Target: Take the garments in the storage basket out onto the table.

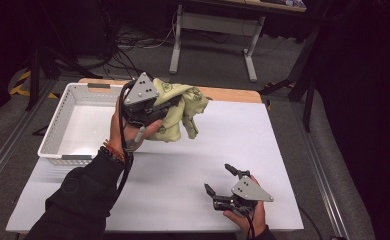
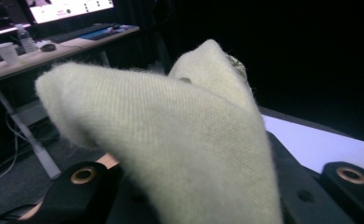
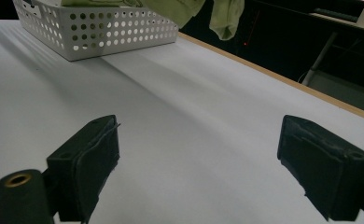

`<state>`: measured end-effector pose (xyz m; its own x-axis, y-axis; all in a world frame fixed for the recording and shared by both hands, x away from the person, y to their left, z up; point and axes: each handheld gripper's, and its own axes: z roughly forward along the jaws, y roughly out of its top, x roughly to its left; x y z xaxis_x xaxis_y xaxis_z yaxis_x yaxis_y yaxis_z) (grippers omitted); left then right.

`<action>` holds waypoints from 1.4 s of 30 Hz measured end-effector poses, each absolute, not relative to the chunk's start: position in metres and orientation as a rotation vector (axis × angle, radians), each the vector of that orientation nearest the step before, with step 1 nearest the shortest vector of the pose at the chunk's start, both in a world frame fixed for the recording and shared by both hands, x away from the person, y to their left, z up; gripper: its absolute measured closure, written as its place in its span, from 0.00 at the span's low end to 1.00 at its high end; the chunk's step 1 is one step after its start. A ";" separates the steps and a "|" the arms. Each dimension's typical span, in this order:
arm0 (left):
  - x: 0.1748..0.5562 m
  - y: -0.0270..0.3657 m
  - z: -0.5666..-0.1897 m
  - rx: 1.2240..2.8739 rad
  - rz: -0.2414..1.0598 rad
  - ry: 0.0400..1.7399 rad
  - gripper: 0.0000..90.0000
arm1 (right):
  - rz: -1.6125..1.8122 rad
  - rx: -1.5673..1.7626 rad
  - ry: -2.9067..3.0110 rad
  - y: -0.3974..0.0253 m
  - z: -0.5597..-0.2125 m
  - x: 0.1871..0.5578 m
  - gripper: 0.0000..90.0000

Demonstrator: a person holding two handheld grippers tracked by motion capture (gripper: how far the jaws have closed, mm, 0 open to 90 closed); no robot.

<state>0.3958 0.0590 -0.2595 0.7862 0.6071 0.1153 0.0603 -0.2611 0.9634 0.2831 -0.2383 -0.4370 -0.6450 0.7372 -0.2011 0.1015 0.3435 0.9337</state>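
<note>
A pale yellow-green knit cloth [image 1: 183,107] hangs bunched above the white table [image 1: 223,140], just right of the basket. My left gripper [image 1: 169,105] is raised and shut on the cloth's upper part. In the left gripper view the cloth [image 2: 171,140] drapes over and between the jaws and hides their tips. My right gripper [image 1: 218,178] rests low near the table's front edge, open, with nothing between its fingers. In the right gripper view, the right gripper [image 3: 208,158] has its jaws wide apart over bare table, and the cloth [image 3: 224,14] dangles far off.
A white perforated basket [image 1: 58,127] stands at the table's left; its wall [image 3: 96,32] faces the right gripper. Behind the table are a desk's metal legs [image 1: 250,50] and floor cables. A desk [image 2: 54,51] with a cup and a monitor stands beyond.
</note>
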 end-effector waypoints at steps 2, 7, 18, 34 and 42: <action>0.396 0.056 -0.260 1.786 0.563 0.513 0.89 | 1.321 0.728 1.988 -0.239 -0.437 0.283 0.15; 0.396 0.038 -0.260 1.800 0.541 0.481 0.89 | 1.318 0.726 1.985 -0.240 -0.436 0.282 0.15; 0.397 -0.001 -0.257 1.840 0.504 0.407 0.89 | 1.319 0.763 1.945 -0.250 -0.434 0.276 0.15; 0.415 -0.015 -0.281 1.941 0.470 0.432 0.89 | 1.312 0.767 1.939 -0.254 -0.433 0.274 0.15; 0.421 -0.002 -0.308 1.986 0.455 0.486 0.88 | 1.309 0.763 1.951 -0.253 -0.434 0.274 0.15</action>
<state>0.4208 -0.0024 -0.3083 0.8486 0.5178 0.1081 0.1417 -0.4194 0.8967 0.2743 -0.2531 -0.4345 -0.6126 0.7649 -0.1991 0.1054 0.3287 0.9385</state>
